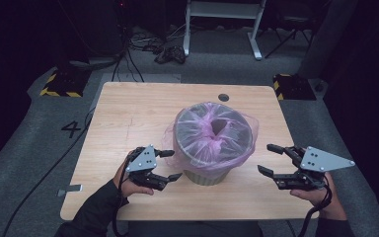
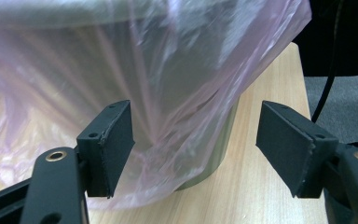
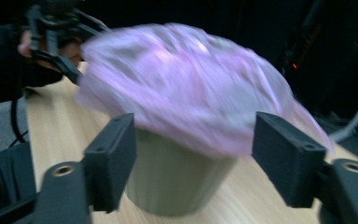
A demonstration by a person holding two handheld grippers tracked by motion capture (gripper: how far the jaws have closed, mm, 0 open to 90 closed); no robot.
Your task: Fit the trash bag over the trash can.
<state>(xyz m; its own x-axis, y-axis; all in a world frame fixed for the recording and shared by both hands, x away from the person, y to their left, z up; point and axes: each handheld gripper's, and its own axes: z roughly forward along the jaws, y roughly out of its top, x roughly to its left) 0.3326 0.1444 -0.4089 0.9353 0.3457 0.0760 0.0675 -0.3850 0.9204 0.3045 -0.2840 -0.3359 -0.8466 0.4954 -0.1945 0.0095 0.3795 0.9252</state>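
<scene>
A pale round bin (image 1: 205,175) stands near the middle of the wooden table (image 1: 128,113), lined with a thin pink plastic bag (image 1: 212,131) whose edge folds down over the rim. My left gripper (image 1: 173,164) is just left of the bin, open, with nothing between its pads. In the left gripper view, the gripper (image 2: 196,144) faces the hanging bag (image 2: 121,70) and the bin wall (image 2: 219,149). My right gripper (image 1: 266,158) is a short way right of the bin, open and empty. In the blurred right gripper view, the gripper (image 3: 193,158) points at the bin (image 3: 172,182) and bag (image 3: 182,88).
A dark round grommet (image 1: 223,97) sits near the table's far edge. A grey strip of tape (image 1: 70,189) lies at the left front corner. On the floor behind are cables (image 1: 168,52), a white desk frame (image 1: 224,19) and yellow-and-black striped bases (image 1: 61,84).
</scene>
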